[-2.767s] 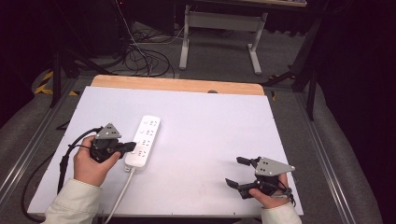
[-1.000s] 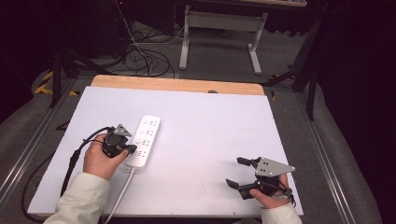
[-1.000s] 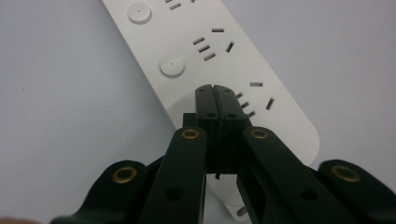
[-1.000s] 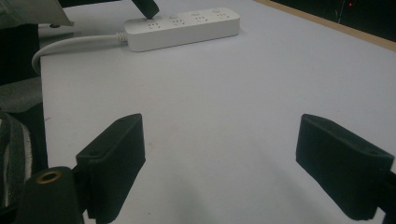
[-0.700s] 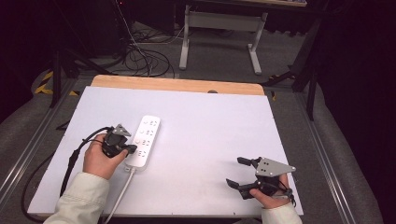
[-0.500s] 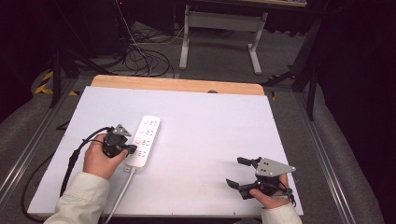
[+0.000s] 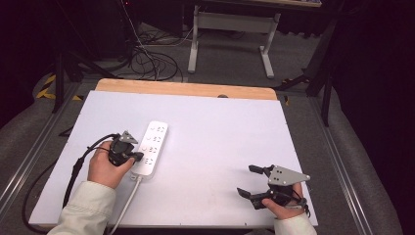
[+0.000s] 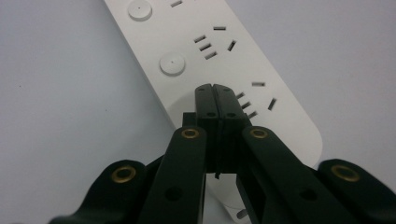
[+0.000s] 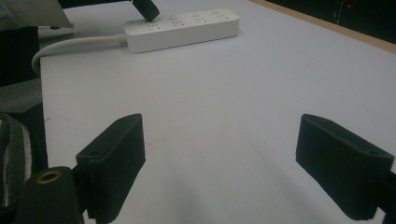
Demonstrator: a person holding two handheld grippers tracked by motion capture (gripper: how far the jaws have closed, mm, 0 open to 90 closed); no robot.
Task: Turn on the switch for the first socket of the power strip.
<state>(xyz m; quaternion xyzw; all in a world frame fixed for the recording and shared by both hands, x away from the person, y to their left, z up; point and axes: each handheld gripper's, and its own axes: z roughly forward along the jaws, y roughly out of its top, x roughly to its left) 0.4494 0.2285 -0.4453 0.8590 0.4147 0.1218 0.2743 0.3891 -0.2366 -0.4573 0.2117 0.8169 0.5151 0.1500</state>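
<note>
The long white plastic power strip (image 7: 150,148) lies flat at the left of the white table (image 7: 220,137), its white cord (image 7: 125,205) running off the near edge. It looks rigid, light and smooth, likely to slide when pushed; its long sides would suit a grip best. The left gripper (image 8: 215,95), jaws pressed together on nothing, rests its tip on the strip's near end beside a round button (image 8: 172,64). Open table stretches right to the right gripper (image 7: 253,181), jaws spread wide and empty near the near edge.
</note>
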